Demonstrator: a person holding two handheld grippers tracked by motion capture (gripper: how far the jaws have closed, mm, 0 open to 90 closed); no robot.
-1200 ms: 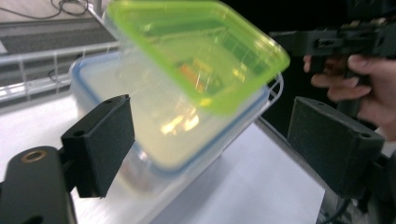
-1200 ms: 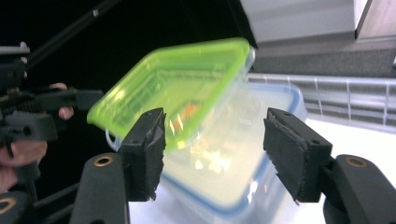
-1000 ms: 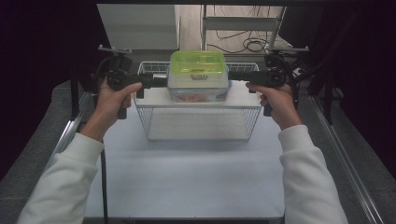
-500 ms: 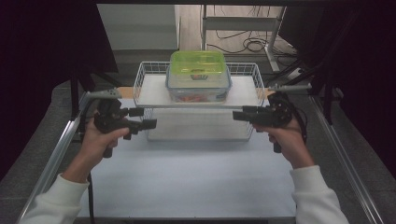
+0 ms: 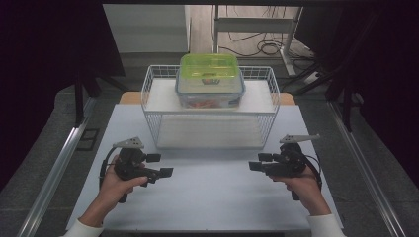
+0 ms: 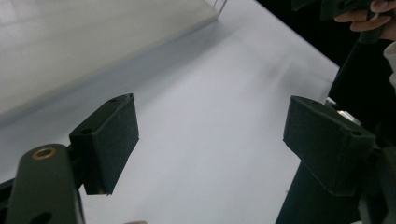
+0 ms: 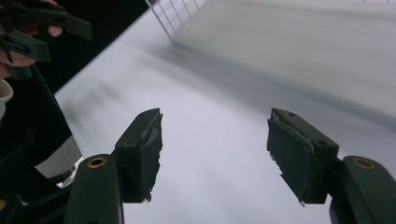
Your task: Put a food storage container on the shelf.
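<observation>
Both hands low over the tabletop (image 5: 207,197), left hand-held gripper (image 5: 165,165) and right hand-held gripper (image 5: 254,162) pointing inward, jaws apart, empty, well clear of the wire basket (image 5: 148,94).

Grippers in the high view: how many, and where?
2. The left gripper is over the white table near its left front, the right gripper near its right front. Both are open, empty, pointing inward, short of the wire basket.

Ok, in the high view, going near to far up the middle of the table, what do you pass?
Bare white table top between the two grippers → front wall of the white wire basket → clear food container with a green lid sitting in the basket → cables on the floor beyond.
</observation>
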